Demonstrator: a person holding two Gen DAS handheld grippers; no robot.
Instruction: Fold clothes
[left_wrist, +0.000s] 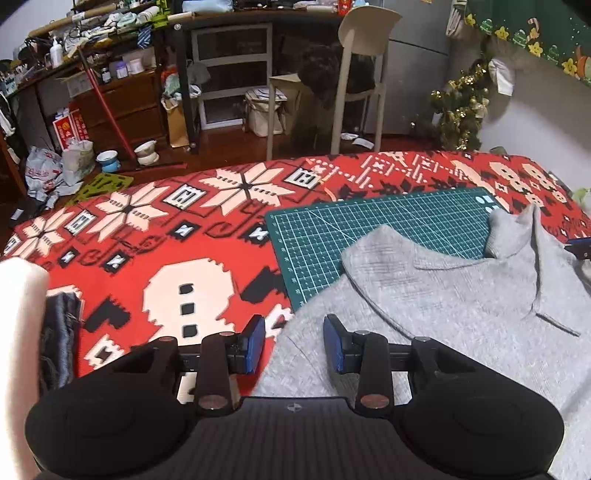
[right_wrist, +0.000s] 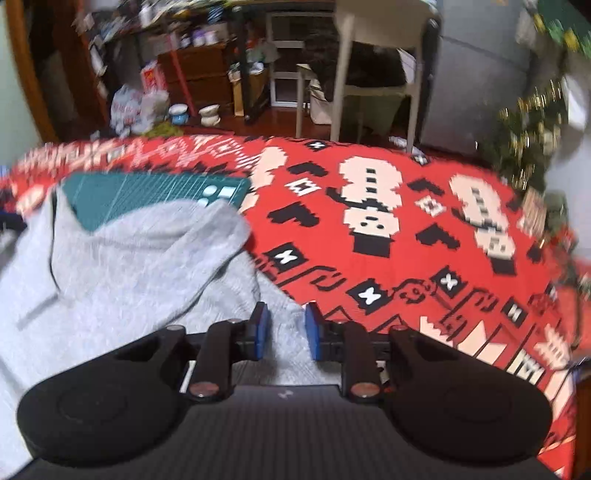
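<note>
Both tools, left (left_wrist: 294, 344) and right (right_wrist: 287, 331), gape unloaded over a grey hoodie (left_wrist: 443, 295) covering a green cutting mat (left_wrist: 388, 225).

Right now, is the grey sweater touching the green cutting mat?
Touching. The left wrist view shows the grey sweater lying over the near edge of the green cutting mat, covering part of its grid.

Grey hooded sweatshirt (left_wrist: 461, 295), rumpled, spread half over green mat (left_wrist: 388, 225)
</note>
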